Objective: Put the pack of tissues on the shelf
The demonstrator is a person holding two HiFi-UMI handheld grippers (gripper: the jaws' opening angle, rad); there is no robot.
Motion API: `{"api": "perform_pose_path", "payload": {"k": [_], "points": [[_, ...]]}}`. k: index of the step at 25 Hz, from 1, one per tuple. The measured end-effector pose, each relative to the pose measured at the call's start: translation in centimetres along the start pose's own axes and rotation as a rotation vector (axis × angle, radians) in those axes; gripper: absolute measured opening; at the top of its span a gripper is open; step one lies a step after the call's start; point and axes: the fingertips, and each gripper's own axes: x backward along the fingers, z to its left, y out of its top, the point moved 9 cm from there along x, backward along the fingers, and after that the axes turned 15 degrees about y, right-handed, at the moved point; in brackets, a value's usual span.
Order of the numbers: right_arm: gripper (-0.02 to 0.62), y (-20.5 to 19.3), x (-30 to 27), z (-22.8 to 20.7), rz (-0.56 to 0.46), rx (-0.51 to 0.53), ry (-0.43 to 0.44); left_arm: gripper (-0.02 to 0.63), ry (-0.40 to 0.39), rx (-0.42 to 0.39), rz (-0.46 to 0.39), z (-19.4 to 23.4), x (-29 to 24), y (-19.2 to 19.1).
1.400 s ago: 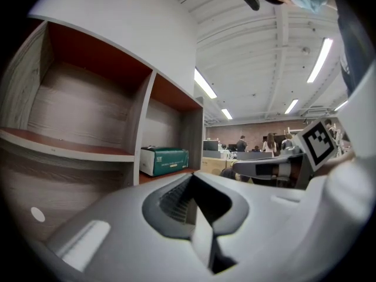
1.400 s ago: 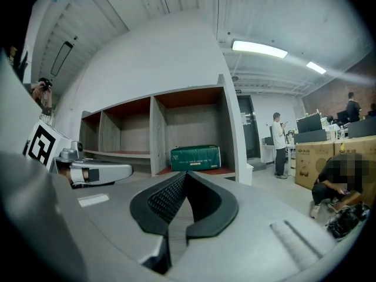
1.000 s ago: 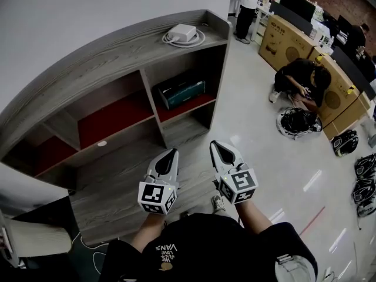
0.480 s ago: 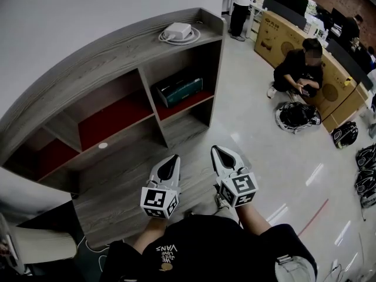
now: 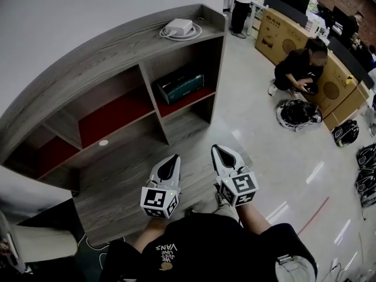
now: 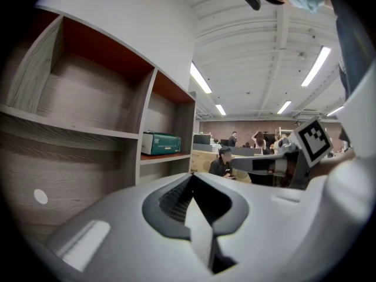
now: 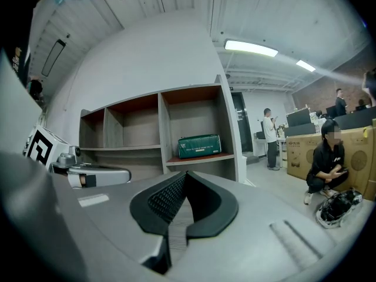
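The pack of tissues (image 5: 179, 87), green with a dark band, lies in the right-hand compartment of the grey wooden shelf (image 5: 111, 49), on a red board. It also shows in the left gripper view as the tissue pack (image 6: 160, 143) and in the right gripper view as the tissue pack (image 7: 199, 146). My left gripper (image 5: 170, 158) and right gripper (image 5: 219, 149) hang side by side in front of the shelf's low step, well short of the pack. Both are shut with nothing between the jaws, as seen at the left gripper (image 6: 191, 178) and the right gripper (image 7: 183, 175).
A white power adapter with a coiled cable (image 5: 180, 28) rests on the shelf top. To the right a person crouches (image 5: 302, 69) by cardboard boxes (image 5: 282, 37), with helmets (image 5: 298, 115) on the glossy floor. Another person stands at the back (image 5: 241, 4).
The head view has shifted slightly, so the shelf sits a little differently in frame. Both grippers stay shut and side by side in almost the same place.
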Motion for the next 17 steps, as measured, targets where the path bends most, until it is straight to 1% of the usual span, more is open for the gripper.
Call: {"api": "perform_pose_path", "payload": {"k": [17], "points": [[0.003, 0.11, 0.14, -0.18, 0.012, 0.010, 0.000, 0.051, 0.003, 0.003, 0.003, -0.30, 0.04, 0.01]]}}
